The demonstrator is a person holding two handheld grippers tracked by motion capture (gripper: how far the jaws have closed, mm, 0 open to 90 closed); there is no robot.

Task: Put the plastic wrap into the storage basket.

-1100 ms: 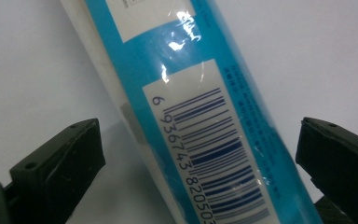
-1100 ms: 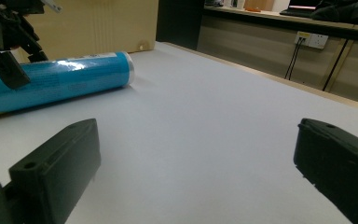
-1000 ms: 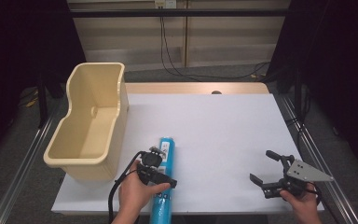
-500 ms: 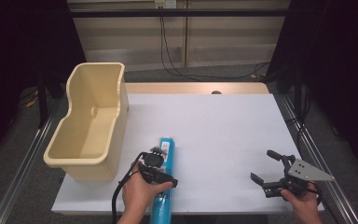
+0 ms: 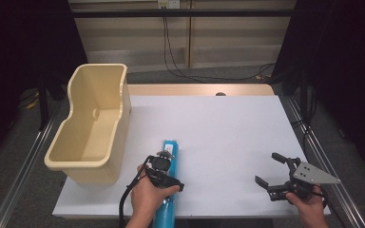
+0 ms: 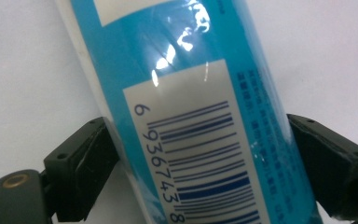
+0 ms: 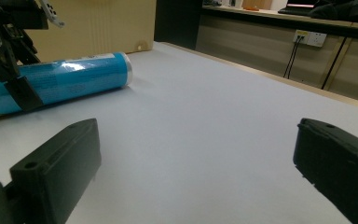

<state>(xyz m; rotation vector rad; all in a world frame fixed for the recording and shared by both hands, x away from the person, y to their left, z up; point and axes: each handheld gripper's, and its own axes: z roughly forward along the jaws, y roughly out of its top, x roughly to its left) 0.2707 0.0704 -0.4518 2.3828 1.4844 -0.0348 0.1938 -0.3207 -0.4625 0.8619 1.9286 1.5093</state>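
- Near the worktop's [image 5: 228, 123] front edge, my left claw [image 6: 200, 154] straddles the blue tube [image 5: 167, 190] — jaws touching its sides, seemingly gripping.
- My right claw [image 5: 272, 167] hovers wide, empty — spare.

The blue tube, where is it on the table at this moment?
In the high view the blue tube lies flat at the near left of the white table, right of the beige bin, between the left claw's jaws.

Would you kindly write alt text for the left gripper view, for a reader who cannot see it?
A blue cylindrical tube with a white barcode label lies on a white table, between the two black jaws of the left tool, one on each side. Both jaws sit against its sides.
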